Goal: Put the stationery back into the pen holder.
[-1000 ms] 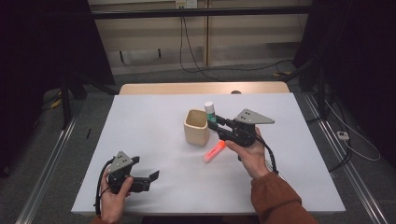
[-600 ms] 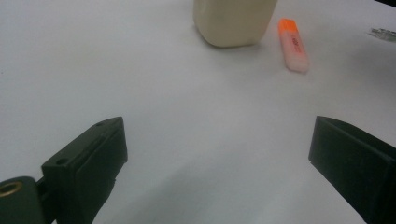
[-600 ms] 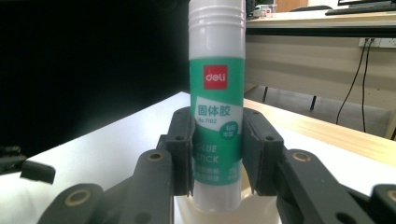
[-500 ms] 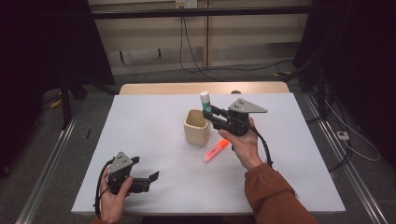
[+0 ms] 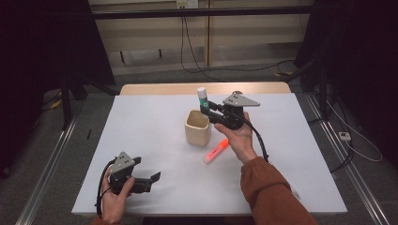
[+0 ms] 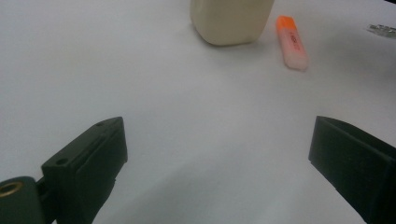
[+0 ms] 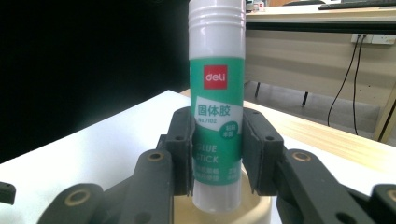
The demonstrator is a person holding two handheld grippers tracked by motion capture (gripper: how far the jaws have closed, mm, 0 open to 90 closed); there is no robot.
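From the high view, a person sits at a white table with a two-jaw gripper in each hand. The right gripper, held up by the right hand in an orange sleeve, clamps a glue stick upright, white cap on top, above the far rim of a cream cup that stands near the middle of the table. An orange highlighter lies flat just to the right of the cup, below the hand. The left gripper rests low near the front left edge of the table in the left hand, well apart from the cup. In the left gripper view, its two black jaws stand wide apart with nothing between them — bare white tabletop shows in the gap; farther off are the base of the cup and, beside it, the highlighter, apart from it. In the right gripper view, the pads press on both sides of the glue stick's green label, partly closed around its lower half — the stick stands upright, its bottom end directly over the open mouth of the cup; I cannot tell whether it touches the inside. The wooden far edge of the table runs behind it.
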